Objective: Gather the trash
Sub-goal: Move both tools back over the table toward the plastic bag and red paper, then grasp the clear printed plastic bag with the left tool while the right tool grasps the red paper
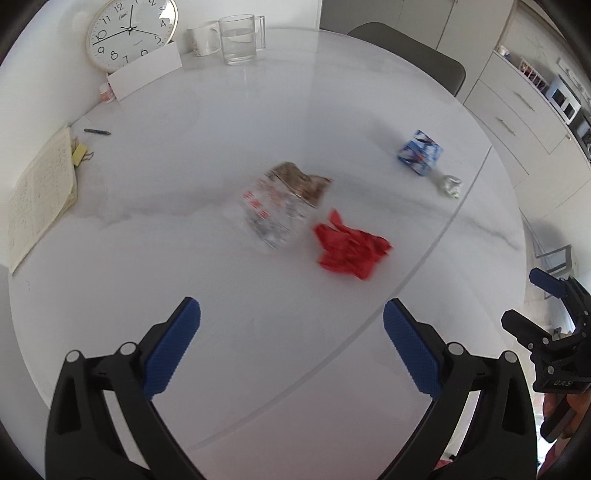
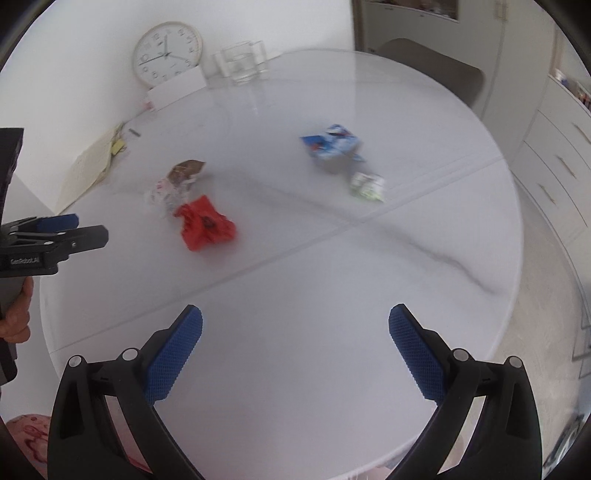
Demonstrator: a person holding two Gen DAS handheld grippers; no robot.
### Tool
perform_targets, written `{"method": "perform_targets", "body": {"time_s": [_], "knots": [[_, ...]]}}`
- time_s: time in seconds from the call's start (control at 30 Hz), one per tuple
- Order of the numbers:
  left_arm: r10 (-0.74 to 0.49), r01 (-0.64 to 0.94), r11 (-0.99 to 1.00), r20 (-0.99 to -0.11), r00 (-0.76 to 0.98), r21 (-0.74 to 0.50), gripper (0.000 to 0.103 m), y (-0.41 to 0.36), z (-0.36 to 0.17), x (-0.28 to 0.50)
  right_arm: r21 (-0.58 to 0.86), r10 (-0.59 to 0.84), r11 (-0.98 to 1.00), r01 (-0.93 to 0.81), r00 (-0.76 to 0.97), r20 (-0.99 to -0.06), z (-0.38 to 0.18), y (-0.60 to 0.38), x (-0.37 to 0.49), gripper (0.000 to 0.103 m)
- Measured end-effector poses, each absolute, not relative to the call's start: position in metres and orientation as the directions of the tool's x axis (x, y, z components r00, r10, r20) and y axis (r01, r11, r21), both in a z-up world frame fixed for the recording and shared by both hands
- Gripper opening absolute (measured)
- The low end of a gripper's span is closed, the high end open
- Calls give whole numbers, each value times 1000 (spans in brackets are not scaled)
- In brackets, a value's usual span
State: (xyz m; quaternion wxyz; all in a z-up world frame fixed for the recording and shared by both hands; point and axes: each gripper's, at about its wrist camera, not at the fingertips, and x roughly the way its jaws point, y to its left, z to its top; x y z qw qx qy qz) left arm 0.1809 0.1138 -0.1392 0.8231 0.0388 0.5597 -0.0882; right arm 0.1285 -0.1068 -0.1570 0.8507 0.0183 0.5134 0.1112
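Both grippers hang above the near edge of the round white table (image 1: 229,110), the left gripper (image 1: 291,321) and the right gripper (image 2: 295,328) each with fingers spread wide and empty. Near the table's middle a red wrapper (image 1: 349,249) touches a clear crumpled wrapper (image 1: 284,206); well apart toward the right lie a blue carton (image 1: 421,151) and a small foil scrap (image 1: 450,186).

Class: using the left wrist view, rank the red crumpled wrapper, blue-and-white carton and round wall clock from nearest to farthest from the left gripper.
1. Red crumpled wrapper, centre of the table.
2. Blue-and-white carton, right side.
3. Round wall clock, far left, against the wall.
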Motion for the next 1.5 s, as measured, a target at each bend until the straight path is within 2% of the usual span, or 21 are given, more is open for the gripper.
{"method": "perform_targets", "body": {"time_s": [0.2, 0.4, 0.57, 0.8, 1.03, 1.1, 1.2, 1.3, 1.5], "knots": [[-163, 344, 938, -930, 330, -42, 95, 135, -159, 226, 173, 253, 958, -230, 388, -886, -173, -58, 170, 100], [-269, 559, 821, -943, 198, -116, 95, 130, -188, 275, 181, 263, 951, -251, 346, -901, -188, -28, 196, 100], [-275, 681, 724, -951, 139, -110, 95, 114, -209, 297, 160, 229, 962, -222, 334, -914, -194, -21, 207, 100], [-289, 749, 647, -954, 74, -138, 95, 99, -227, 311, 161, 212, 970, -180, 317, -924, -197, -24, 210, 100], [-360, 744, 626, -933, 9, -234, 75, 101, -235, 318, 160, 228, 961, -227, 317, -921, -197, -14, 218, 100], [-381, 730, 633, -925, 6, -256, 62, 104, -234, 321, 161, 238, 954, -253, 312, -920, -197, -10, 222, 100], [-395, 709, 647, -919, -4, -281, 51, 109, -235, 326, 158, 254, 938, -310, 301, -919, -198, -3, 226, 100], [-408, 695, 657, -913, -1, -294, 49, 113, -235, 329, 141, 252, 923, -359, 285, -925, -201, 9, 237, 99], [-432, 678, 666, -902, 9, -313, 43, 115, -234, 329, 126, 250, 891, -437, 238, -939, -212, 21, 246, 83]]}}
